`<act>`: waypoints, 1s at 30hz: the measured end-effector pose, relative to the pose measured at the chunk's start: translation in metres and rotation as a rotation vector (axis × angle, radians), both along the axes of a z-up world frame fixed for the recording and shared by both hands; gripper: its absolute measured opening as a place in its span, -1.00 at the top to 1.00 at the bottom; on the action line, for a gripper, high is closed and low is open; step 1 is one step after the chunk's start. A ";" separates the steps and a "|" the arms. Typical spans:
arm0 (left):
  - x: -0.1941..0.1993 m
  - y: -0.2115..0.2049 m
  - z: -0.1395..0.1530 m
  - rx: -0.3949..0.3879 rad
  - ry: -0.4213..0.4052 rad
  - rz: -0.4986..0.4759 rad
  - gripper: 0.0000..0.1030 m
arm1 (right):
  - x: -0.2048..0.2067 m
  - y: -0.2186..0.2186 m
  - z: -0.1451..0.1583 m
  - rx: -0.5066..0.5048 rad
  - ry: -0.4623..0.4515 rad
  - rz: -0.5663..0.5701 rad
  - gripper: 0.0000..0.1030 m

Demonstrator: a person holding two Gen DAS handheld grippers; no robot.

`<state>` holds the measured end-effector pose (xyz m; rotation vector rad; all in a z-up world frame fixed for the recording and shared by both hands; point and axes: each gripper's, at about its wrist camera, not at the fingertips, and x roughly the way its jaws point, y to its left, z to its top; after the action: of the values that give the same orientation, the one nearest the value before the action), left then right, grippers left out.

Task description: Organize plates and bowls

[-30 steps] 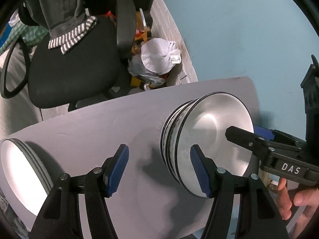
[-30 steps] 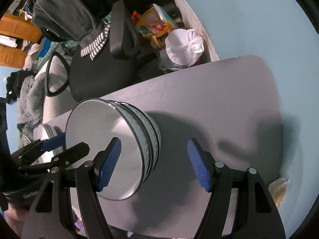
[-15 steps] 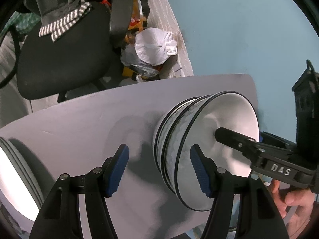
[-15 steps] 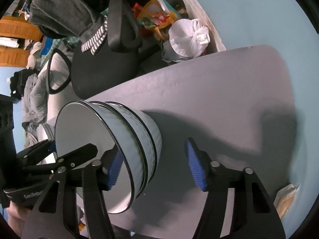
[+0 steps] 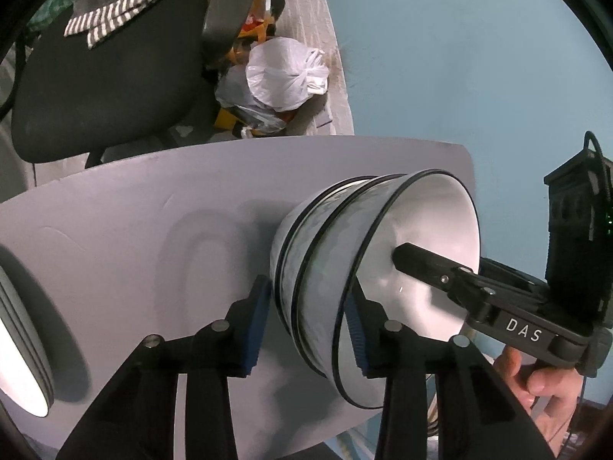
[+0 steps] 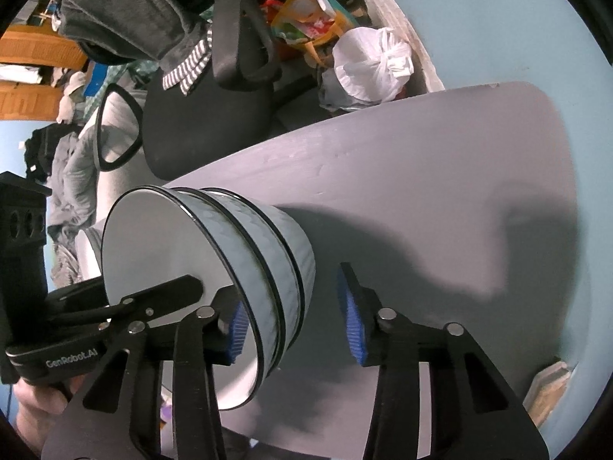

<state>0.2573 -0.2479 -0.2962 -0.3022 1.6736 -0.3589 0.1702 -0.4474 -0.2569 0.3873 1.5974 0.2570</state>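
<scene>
Three nested bowls (image 5: 325, 249) with black rims and white insides stand on the grey table (image 5: 153, 211). My left gripper (image 5: 306, 287) straddles the stack's left wall, one blue pad outside by the lowest bowl, the other inside the top bowl. Its jaws are closing, and I see no firm press. My right gripper (image 6: 291, 295) straddles the opposite wall of the bowls (image 6: 268, 237). Its jaws are closing too, with a gap showing between the outer pad (image 6: 352, 322) and the wall. A stack of white plates (image 5: 19, 345) lies at the table's left end.
A black office chair (image 5: 95, 76) with clothes on it stands beyond the table's far edge. Tied plastic bags (image 5: 285, 73) sit on the floor next to it. A blue wall (image 5: 459, 57) runs along the table's right end. A hand (image 5: 544, 379) holds the right gripper.
Both grippers have moved in over the bowl stack's walls, one pad inside and one outside each. Both pairs of jaws have narrowed. The bowls have stayed where they were.
</scene>
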 end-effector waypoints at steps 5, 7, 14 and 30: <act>-0.001 -0.001 0.005 0.030 -0.001 -0.018 0.40 | 0.000 0.005 0.002 0.010 -0.002 0.025 0.51; 0.000 -0.001 0.005 0.040 0.003 -0.029 0.42 | 0.001 0.007 0.003 0.002 -0.004 0.036 0.51; -0.001 -0.002 0.007 0.060 -0.005 -0.036 0.50 | 0.000 0.011 0.007 -0.053 -0.001 0.058 0.65; -0.005 -0.003 0.014 0.103 -0.030 -0.063 0.53 | -0.004 0.020 0.007 -0.083 0.017 0.086 0.70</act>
<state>0.2526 -0.2514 -0.2817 -0.1669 1.6684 -0.3209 0.1658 -0.4273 -0.2494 0.2580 1.6374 0.2526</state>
